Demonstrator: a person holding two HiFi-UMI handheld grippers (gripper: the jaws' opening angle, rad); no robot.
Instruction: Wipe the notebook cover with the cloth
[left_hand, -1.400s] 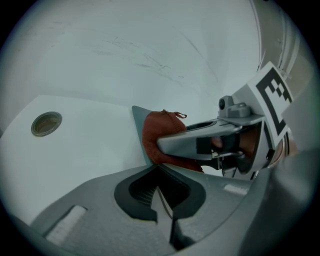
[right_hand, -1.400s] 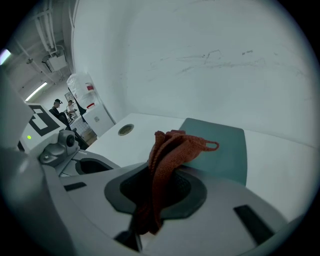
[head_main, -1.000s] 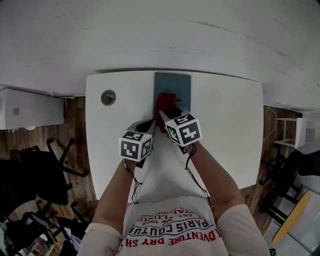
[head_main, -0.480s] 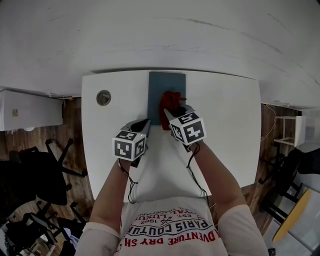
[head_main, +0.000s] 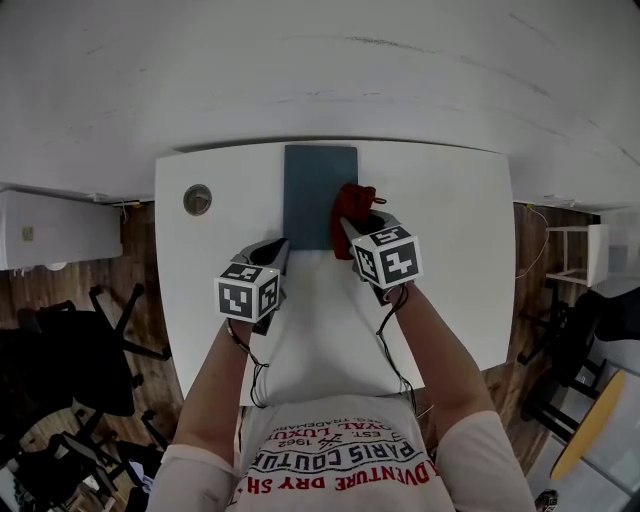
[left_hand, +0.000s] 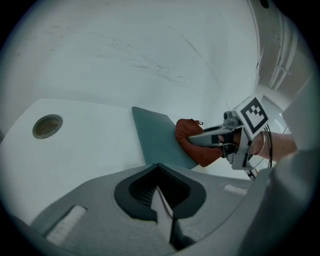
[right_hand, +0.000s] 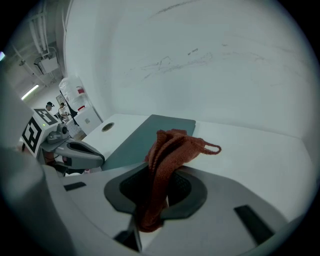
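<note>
A dark teal notebook (head_main: 318, 195) lies flat at the far middle of the white table (head_main: 450, 230). My right gripper (head_main: 352, 230) is shut on a rust-red cloth (head_main: 352, 205), which hangs over the notebook's right edge. In the right gripper view the cloth (right_hand: 167, 155) bunches up out of the jaws, with the notebook (right_hand: 145, 134) beyond it. My left gripper (head_main: 276, 250) is shut with nothing in it, just short of the notebook's near left corner. In the left gripper view the cloth (left_hand: 192, 145) and right gripper (left_hand: 220, 137) sit at the notebook's (left_hand: 157, 140) right side.
A round metal cable grommet (head_main: 197, 199) is set in the table left of the notebook, and the left gripper view shows the grommet (left_hand: 47, 126) too. A white wall rises behind the table. Black office chairs (head_main: 80, 340) stand on the wooden floor at the left.
My right gripper has carried the cloth from the middle of the notebook cover to its right edge. The left gripper has drawn slightly left of the notebook.
</note>
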